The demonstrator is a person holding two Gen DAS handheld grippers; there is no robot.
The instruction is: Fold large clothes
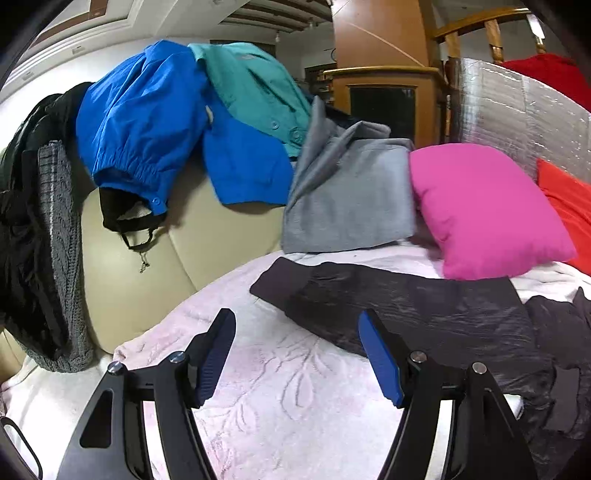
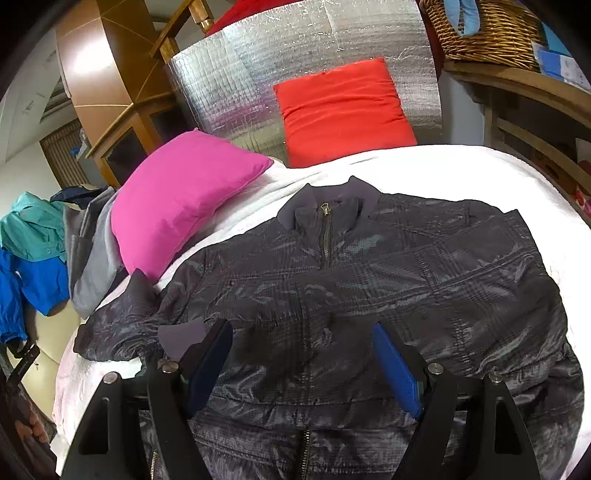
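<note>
A dark shiny zip-up jacket (image 2: 369, 280) lies spread front-up on a white-pink blanket (image 2: 424, 166), collar toward the pillows. Its left sleeve (image 1: 388, 306) stretches out to the side, cuff at the far end. My right gripper (image 2: 301, 332) hovers open over the jacket's lower front, nothing between its blue pads (image 2: 397, 373). My left gripper (image 1: 297, 321) stands open above the blanket (image 1: 277, 387), just short of the sleeve, its right fingertip close to the sleeve's edge. Neither gripper holds cloth.
A pink pillow (image 1: 484, 210) and a red pillow (image 2: 343, 110) lean at the back against silver insulation sheet (image 2: 295, 55). Blue (image 1: 147, 122), teal (image 1: 255, 85), grey (image 1: 347, 192) and black garments (image 1: 33, 221) hang over a beige sofa back (image 1: 147, 277). A wicker basket (image 2: 491, 33) sits on a shelf.
</note>
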